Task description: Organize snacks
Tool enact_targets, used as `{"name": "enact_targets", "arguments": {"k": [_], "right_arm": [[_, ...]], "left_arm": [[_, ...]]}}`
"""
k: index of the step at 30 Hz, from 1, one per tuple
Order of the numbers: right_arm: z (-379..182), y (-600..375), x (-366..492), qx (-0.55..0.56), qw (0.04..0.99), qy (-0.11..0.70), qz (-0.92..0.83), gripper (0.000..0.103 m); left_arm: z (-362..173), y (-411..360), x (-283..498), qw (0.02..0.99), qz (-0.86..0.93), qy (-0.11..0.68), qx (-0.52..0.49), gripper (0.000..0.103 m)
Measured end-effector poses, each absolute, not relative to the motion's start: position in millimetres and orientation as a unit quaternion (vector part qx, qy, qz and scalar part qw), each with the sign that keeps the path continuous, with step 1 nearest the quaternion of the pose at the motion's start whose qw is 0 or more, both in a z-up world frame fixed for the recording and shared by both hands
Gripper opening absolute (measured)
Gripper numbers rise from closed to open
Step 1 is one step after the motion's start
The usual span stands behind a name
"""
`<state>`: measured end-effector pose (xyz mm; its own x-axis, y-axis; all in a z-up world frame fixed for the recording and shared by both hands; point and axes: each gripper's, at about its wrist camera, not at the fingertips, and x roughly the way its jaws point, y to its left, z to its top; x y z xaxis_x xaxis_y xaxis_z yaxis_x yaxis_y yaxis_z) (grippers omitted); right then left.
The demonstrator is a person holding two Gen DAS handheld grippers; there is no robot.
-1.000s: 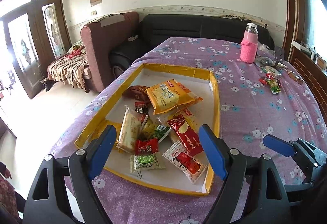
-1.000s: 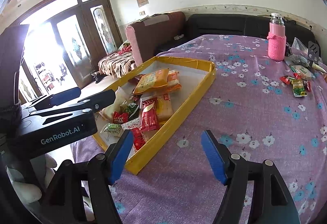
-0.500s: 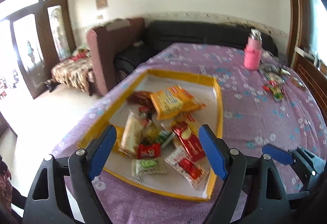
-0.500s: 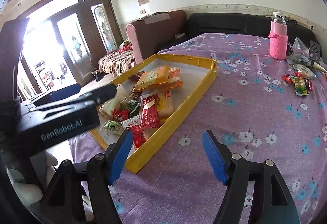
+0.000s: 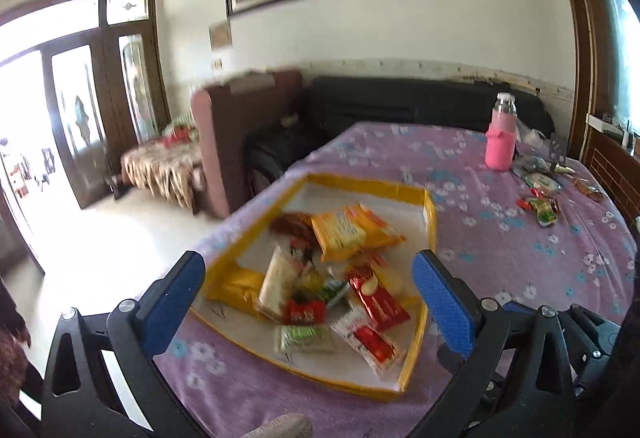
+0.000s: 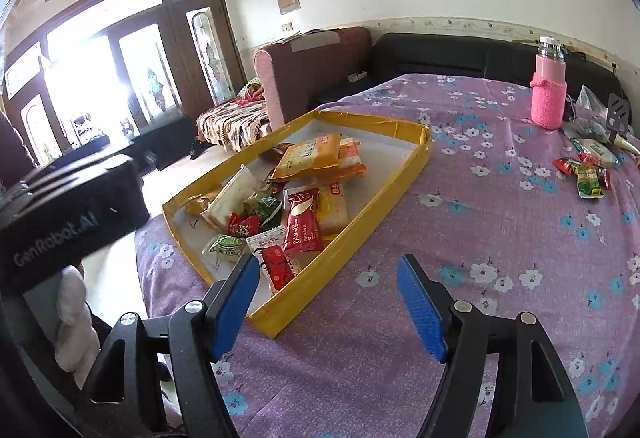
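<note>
We hold the left gripper (image 5: 308,294) wide and empty above the yellow tray (image 5: 430,214) of snack packets (image 5: 344,234); our right gripper (image 6: 326,302), wide too, hangs beside the tray's near corner.

My left view is motion-blurred; snack wrappers (image 5: 320,286) unreadable. Far snack pile (image 6: 586,174) too small to identify. Tray (image 6: 352,242) corner hidden behind my right jaws.

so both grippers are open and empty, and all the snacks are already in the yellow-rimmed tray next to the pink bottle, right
Not all of them. Both the left gripper and right gripper are open and empty, but the right wrist view shows a few loose snack packets lying on the purple floral tablecloth near the pink sleeved bottle, outside the yellow-rimmed tray.
</note>
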<state>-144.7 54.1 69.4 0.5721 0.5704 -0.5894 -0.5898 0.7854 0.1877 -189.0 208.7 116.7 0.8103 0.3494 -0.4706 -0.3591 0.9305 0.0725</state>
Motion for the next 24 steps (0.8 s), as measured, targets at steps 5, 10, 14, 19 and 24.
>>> {"name": "enact_targets", "arguments": {"k": [5, 10, 14, 19, 24], "right_arm": [[70, 57, -150, -0.03, 0.889, 0.318, 0.328, 0.076], [68, 62, -152, -0.039, 0.886, 0.319, 0.334, 0.076], [68, 66, -155, -0.049, 0.886, 0.316, 0.335, 0.077], [67, 67, -155, -0.052, 0.885, 0.317, 0.337, 0.077], [65, 69, -155, -0.054, 0.883, 0.318, 0.34, 0.077]], "left_arm": [[110, 210, -185, 0.944, 0.203, 0.26, -0.003, 0.103], [102, 207, -181, 0.942, 0.185, 0.281, -0.004, 0.103], [98, 206, -177, 0.939, 0.185, 0.291, 0.004, 0.103], [95, 209, -176, 0.937, 0.179, 0.3, -0.004, 0.103], [93, 210, -175, 0.936, 0.174, 0.305, -0.008, 0.103]]}}
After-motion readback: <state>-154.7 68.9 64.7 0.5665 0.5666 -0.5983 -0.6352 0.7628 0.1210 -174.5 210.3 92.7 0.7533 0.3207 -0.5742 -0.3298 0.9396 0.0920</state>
